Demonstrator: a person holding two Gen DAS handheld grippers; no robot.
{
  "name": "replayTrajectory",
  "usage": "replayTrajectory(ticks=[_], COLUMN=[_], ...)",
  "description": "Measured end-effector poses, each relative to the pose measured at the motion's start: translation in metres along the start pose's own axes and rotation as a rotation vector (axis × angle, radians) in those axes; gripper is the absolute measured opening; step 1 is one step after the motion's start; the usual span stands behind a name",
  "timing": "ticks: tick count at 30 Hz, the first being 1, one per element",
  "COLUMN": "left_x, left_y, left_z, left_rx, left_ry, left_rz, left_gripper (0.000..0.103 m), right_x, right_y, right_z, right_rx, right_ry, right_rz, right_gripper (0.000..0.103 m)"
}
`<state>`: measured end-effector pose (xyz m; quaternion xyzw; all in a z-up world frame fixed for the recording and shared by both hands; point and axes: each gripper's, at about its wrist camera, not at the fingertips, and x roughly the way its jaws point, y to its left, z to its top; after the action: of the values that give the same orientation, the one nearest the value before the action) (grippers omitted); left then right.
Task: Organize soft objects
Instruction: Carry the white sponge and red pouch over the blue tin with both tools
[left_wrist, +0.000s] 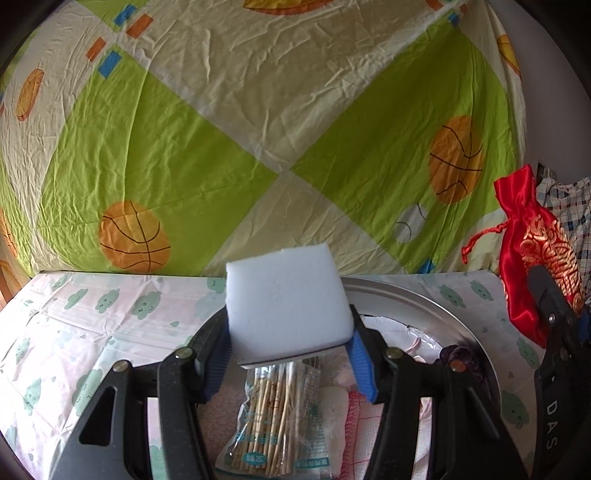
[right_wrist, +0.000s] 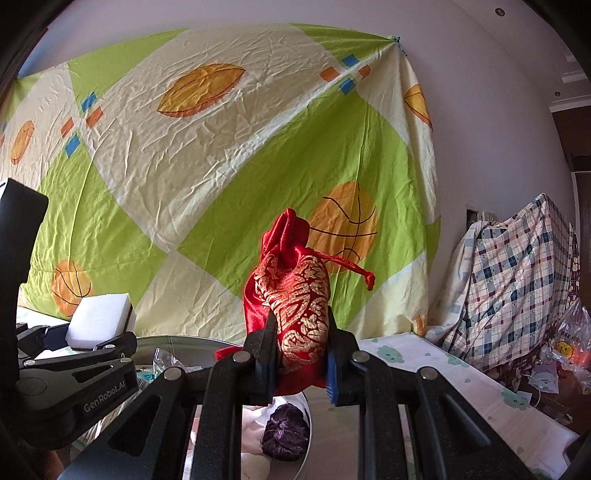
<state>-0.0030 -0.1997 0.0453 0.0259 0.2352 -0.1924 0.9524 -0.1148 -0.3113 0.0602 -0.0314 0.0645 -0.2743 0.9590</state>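
- Grippers first: my left gripper (left_wrist: 290, 354) is clamped on a white sponge block (left_wrist: 286, 295), blue pads pressing both of its sides; my right gripper (right_wrist: 301, 354) is pinched narrow on a red drawstring pouch (right_wrist: 291, 295), gripped low on its body.
- Both items are held in the air above the round metal tray (left_wrist: 413, 295), with the hanging bedsheet (left_wrist: 258, 129) behind.
- Tray contents under my left jaws: bagged cotton swabs (left_wrist: 266, 417) and pink-and-white cloth (left_wrist: 354, 424). The right view shows a dark purple scrunchie (right_wrist: 286, 432) next to white fabric.
- Step, as I read it: mid-carry, one soft item per hand; I can't tell whether they're going into the tray or out of it.
- Next move calls for picking a bare spot, lowering until the item rests, then opening. Keep the two grippers apart, they're close side by side.
- Sponge: square, clean, thick, barely dented by the pads, slightly tilted. It should release cleanly.
- Pouch: shiny satin with gold pattern, neck cinched, cord (right_wrist: 351, 264) with a knotted end sticking out right. Slippery and floppy, so the cord may snag on a jaw.
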Motion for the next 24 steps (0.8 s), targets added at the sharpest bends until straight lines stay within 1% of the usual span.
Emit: replayTrajectory(ticks=[3,8,11,14,18,24], left_x=[0.001,0.008,0.013,0.019,0.021,0.025], left_y=[-0.001,-0.001,0.001,0.003,0.001,0.005], left_z=[0.002,-0.001,-0.003,-0.005,-0.005,-0.003], left_rx=[0.001,0.010,0.022,0.023,0.038,0.029], left_ry=[0.016,0.064,0.092,0.124,0.135,0.168], left_rz=[0.004,0.027,0.051,0.047,0.048,0.055], left_gripper=[0.056,0.056,0.056,0.056,0.056,0.056], right_x=[0.005,0.013,0.016,0.019,0.023,0.029], right_y=[0.000,-0.002,-0.002,0.000,0.003,0.008], right_z=[-0.001,-0.003,-0.004,-0.006,-0.008,-0.010], right_rx=[-0.009,-0.005,-0.005,-0.015,-0.025,-0.030], right_ry=[0.018,0.055,0.070,0.082,0.097,0.127], right_rz=[-0.004,0.008,0.016,0.012,0.013,0.044], right_gripper=[0.022,0.022,0.022,0.022,0.022,0.022])
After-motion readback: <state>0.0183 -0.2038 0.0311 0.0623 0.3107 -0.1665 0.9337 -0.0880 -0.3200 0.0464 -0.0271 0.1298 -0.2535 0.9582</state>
